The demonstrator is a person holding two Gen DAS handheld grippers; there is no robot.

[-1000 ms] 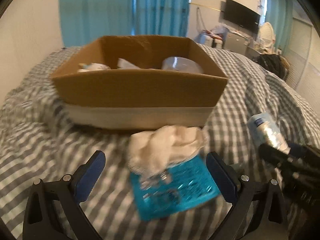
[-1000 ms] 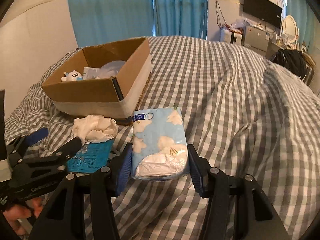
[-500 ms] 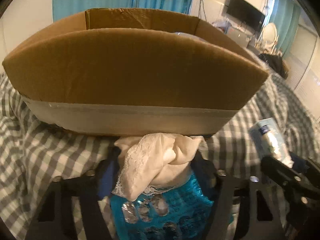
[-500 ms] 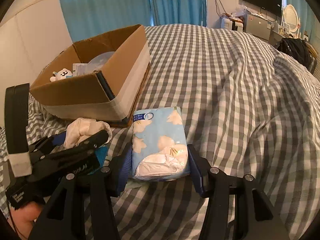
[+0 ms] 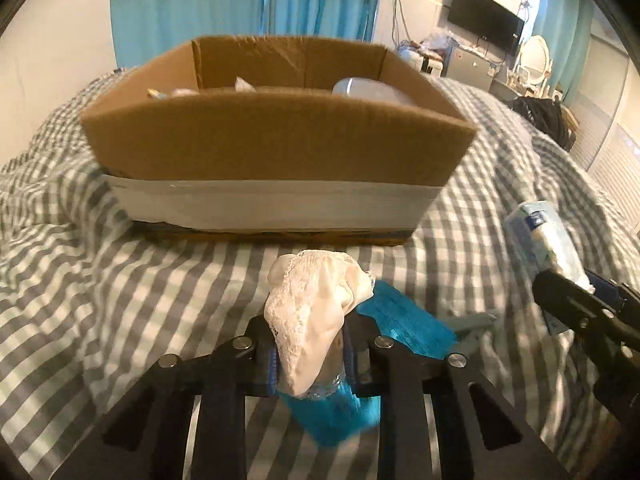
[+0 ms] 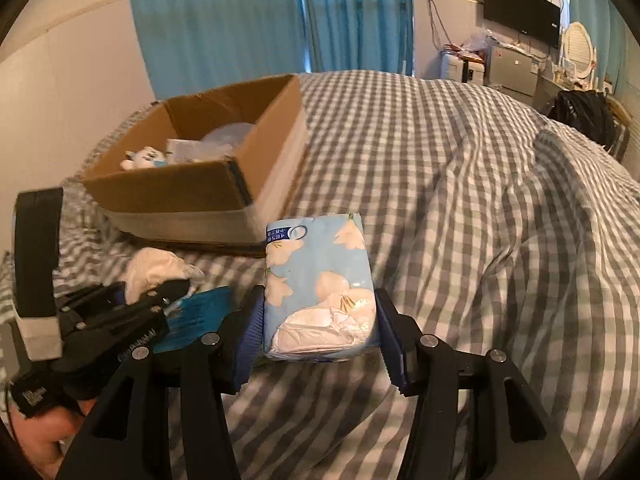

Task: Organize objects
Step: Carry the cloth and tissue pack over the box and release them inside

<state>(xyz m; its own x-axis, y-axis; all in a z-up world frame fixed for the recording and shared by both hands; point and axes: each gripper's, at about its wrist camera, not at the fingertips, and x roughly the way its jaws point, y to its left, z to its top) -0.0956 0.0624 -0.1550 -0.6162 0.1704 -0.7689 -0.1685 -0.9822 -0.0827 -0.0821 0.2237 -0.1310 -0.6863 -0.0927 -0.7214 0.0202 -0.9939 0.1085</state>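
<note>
A crumpled white lace cloth [image 5: 312, 308] stands bunched between the pads of my left gripper [image 5: 310, 360], whose jaws are closing and press on it. Under the cloth lies a bright blue packet [image 5: 404, 320], and part of it is also caught between the pads. Just beyond them stands an open cardboard box [image 5: 276, 148] with a white taped band. My right gripper [image 6: 320, 344] is shut on a light blue flowered tissue pack [image 6: 320, 280], right of the box [image 6: 180, 196]. In the right wrist view the left gripper [image 6: 160, 292] sits low left with the cloth [image 6: 154, 266].
The box holds a small white plush toy [image 6: 144, 158] and a clear domed container [image 5: 368, 90]. Everything rests on a bed with a grey checked cover [image 6: 460, 184], rumpled into folds at the right. A hand [image 6: 44, 432] shows at the lower left. Blue curtains hang behind.
The left gripper's jaws have gone from wide apart to pressing on the white cloth, bunching it upright with the blue packet. The right gripper with the tissue pack has stayed put.
</note>
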